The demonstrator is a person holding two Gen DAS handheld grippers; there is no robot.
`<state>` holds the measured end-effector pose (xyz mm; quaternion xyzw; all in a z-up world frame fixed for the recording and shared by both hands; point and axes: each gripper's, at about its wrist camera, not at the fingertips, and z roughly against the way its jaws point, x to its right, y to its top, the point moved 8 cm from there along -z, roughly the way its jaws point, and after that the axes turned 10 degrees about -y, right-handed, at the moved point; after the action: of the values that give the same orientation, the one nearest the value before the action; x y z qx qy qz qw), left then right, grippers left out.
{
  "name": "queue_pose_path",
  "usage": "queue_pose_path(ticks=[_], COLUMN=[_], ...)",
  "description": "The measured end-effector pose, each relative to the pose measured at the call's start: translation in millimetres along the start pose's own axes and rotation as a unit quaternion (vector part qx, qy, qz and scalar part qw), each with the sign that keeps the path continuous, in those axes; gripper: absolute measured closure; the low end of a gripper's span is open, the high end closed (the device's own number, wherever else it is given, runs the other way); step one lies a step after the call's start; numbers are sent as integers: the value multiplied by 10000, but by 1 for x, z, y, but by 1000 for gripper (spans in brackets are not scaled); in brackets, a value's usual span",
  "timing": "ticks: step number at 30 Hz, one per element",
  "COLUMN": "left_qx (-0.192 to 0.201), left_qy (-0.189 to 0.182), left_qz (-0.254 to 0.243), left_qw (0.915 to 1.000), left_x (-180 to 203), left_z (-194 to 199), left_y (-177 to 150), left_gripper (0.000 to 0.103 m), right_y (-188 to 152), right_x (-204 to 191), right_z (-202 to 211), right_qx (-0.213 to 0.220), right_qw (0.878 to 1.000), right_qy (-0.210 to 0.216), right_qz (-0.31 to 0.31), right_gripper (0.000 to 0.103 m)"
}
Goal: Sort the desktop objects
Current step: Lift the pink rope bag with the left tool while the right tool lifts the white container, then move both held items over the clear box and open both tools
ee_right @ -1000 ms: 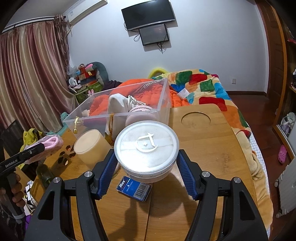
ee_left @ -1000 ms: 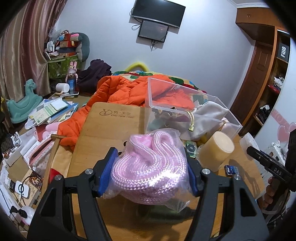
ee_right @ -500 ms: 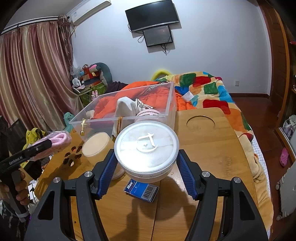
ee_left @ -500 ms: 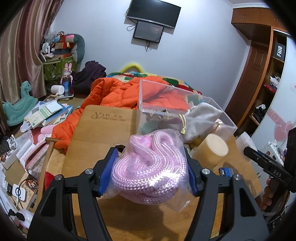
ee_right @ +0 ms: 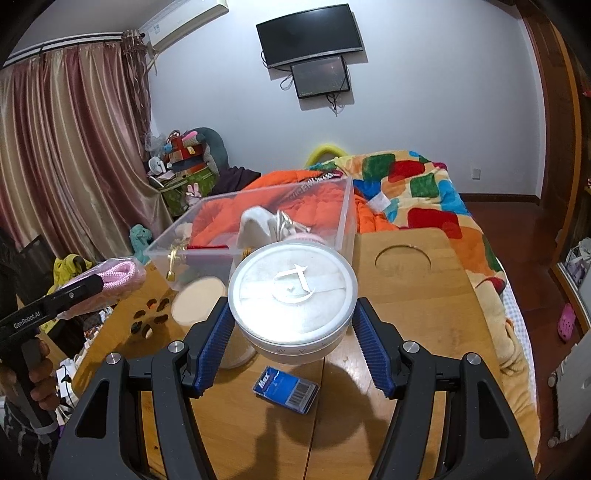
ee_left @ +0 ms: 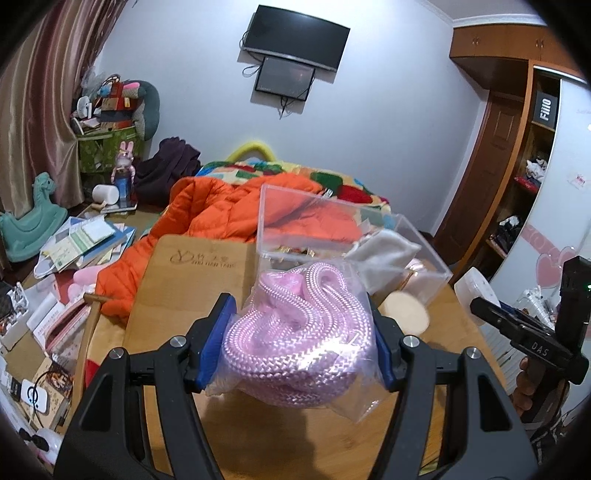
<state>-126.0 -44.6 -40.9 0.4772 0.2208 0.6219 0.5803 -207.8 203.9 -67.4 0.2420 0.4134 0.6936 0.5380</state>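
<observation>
bagged pink rope (ee_left: pixel 299 343), white round tin (ee_right: pixel 293 293), both held aloft

A lived-in home bedroom: a bed under a patchwork blanket (ee_right: pixel 417 192) at one o'clock past the wooden table (ee_right: pixel 417 295), a wall-mounted television (ee_right: pixel 310 35) at twelve, long curtains (ee_right: pixel 74 155) at nine, and soft toys (ee_left: pixel 122 99) and scattered books (ee_left: pixel 85 240) piled at ten
</observation>
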Motion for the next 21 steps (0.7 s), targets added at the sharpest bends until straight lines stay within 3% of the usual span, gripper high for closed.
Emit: queue_pose_path(ticks=[10,21], left_qx=[298,227], left_qy=[-281,-437], left_qz=[-240,-428], left_qw=[9989,9979], left_x=[19,26], left_z=[-3,-39], left_y=[45,79], left_gripper=[38,38], right_y=[38,67], right_x=[-13,-36], right_z=[10,-20], right_qx=[389,436], right_qw=[9988,9980], right_qy=[-1,164], right_qz=[298,428], right_gripper=[41,41])
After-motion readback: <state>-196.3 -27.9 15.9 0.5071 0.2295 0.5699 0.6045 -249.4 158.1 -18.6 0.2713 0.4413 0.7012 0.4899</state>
